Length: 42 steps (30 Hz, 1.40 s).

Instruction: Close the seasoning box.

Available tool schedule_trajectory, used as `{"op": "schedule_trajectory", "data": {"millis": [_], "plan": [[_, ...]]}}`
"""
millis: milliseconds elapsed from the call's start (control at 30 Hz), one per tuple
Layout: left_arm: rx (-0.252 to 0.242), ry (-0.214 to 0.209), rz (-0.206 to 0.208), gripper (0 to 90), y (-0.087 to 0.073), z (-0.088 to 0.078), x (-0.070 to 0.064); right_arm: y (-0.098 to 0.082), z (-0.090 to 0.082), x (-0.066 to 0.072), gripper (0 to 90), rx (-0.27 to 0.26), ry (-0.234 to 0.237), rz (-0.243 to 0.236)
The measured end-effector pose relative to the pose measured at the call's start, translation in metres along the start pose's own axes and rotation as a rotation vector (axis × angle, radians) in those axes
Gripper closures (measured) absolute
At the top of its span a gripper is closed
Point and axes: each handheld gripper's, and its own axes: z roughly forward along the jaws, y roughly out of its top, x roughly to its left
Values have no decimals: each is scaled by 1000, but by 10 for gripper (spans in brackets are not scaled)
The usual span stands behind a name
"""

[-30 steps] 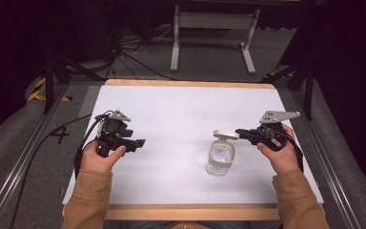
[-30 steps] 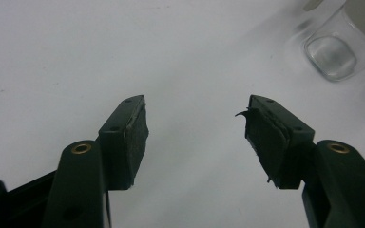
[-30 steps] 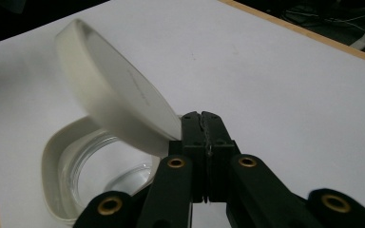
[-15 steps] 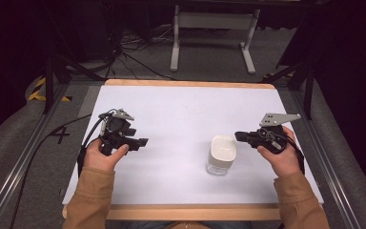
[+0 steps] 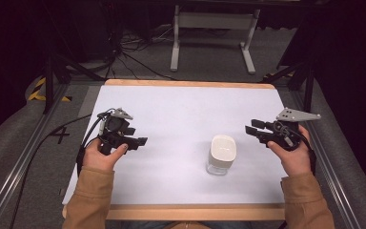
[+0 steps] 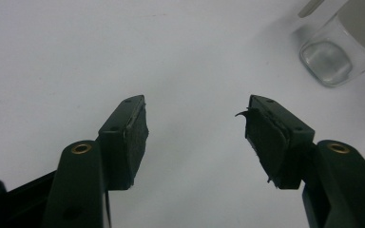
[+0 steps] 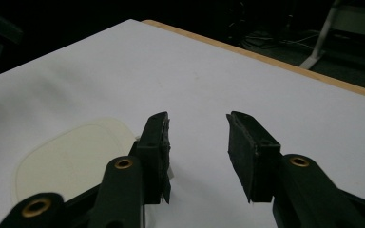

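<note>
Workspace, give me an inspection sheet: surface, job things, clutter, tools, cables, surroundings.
Surface: white table, wooden edge.
Job's things: clear jar, white lid resting on it, upright, right of centre.
Clutter: nothing seen.
Tools: left tool open, nothing between its jaws; right tool just opened, jaws bare, beside the jar, not touching it.
Cables: black cable trails off the table's left edge; more on the floor.
Surroundings: grey carpet, metal stand, dark.
</note>
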Motion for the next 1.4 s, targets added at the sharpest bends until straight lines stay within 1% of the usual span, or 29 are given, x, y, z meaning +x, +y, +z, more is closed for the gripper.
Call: {"op": "schedule_trajectory", "data": {"millis": [33, 200, 267, 333, 367, 433, 467, 500, 567, 600, 633, 667, 733, 767, 800, 833, 867, 900, 933, 967, 1000, 1067, 1100, 1133, 1200, 1300, 1367, 1400], "plan": [[-2, 0, 2, 399, 0, 0, 1, -1, -2, -2, 576, -2, -8, 0], [-2, -3, -1, 399, 1, 1, 1, -5, -14, -14, 560, -6, -54, 37], [1, -3, 1, 399, 1, 1, 1, -6, -19, -18, 550, -9, -70, 38], [2, 0, 7, 399, 1, 1, 1, -7, -23, -21, 540, -15, -84, 51], [3, -2, 6, 399, 1, 1, 1, -7, -23, -21, 540, -15, -84, 51], [0, -2, 9, 399, 2, 1, 1, -8, -27, -25, 522, -14, -99, 58], [2, -5, 1, 399, 2, 1, 1, -9, -28, -26, 513, -13, -108, 56], [0, -5, 3, 399, 2, 2, 1, -10, -28, -28, 513, -9, -115, 66], [3, -6, 2, 399, 3, 4, 3, -12, -29, -30, 507, 12, -131, 75], [3, -6, 2, 398, 3, 4, 3, -12, -29, -30, 507, 12, -131, 75], [2, -7, 7, 398, 3, 5, 3, -16, -29, -35, 466, 43, -169, 77], [3, -8, -6, 398, 3, 5, 2, -18, -28, -37, 460, 58, -183, 81], [5, -7, -1, 398, 4, 6, 3, -22, -28, -41, 438, 85, -212, 80], [10, -10, 6, 398, 4, 6, 4, -22, -28, -41, 438, 85, -212, 80], [10, -10, 0, 398, 5, 7, 3, -24, -29, -43, 428, 93, -225, 78], [7, -12, 7, 398, 5, 8, 4, -26, -29, -46, 423, 107, -239, 78], [7, -13, 4, 398, 5, 9, 4, -28, -29, -47, 421, 115, -246, 85], [8, -16, 0, 398, 5, 10, 3, -30, -29, -50, 417, 122, -251, 83], [11, -18, 8, 398, 6, 10, 4, -33, -29, -52, 413, 133, -253, 91], [10, -19, 3, 398, 6, 11, 4, -36, -29, -55, 410, 147, -258, 102], [10, -17, 9, 398, 6, 11, 4, -38, -28, -57, 409, 160, -263, 104], [11, -18, 2, 398, 6, 11, 4, -43, -27, -61, 406, 177, -274, 108], [14, -19, 6, 398, 7, 12, 5, -45, -26, -63, 406, 186, -275, 112], [14, -19, 6, 398, 7, 12, 5, -45, -26, -63, 406, 186, -275, 112], [16, -18, 0, 398, 7, 13, 5, -52, -23, -68, 402, 209, -275, 130], [17, -18, 4, 398, 6, 14, 6, -57, -20, -72, 400, 227, -272, 145], [23, -20, -2, 397, 6, 14, 6, -60, -18, -74, 400, 241, -268, 152], [22, -20, -1, 397, 6, 14, 7, -64, -15, -75, 399, 255, -264, 157]]}}
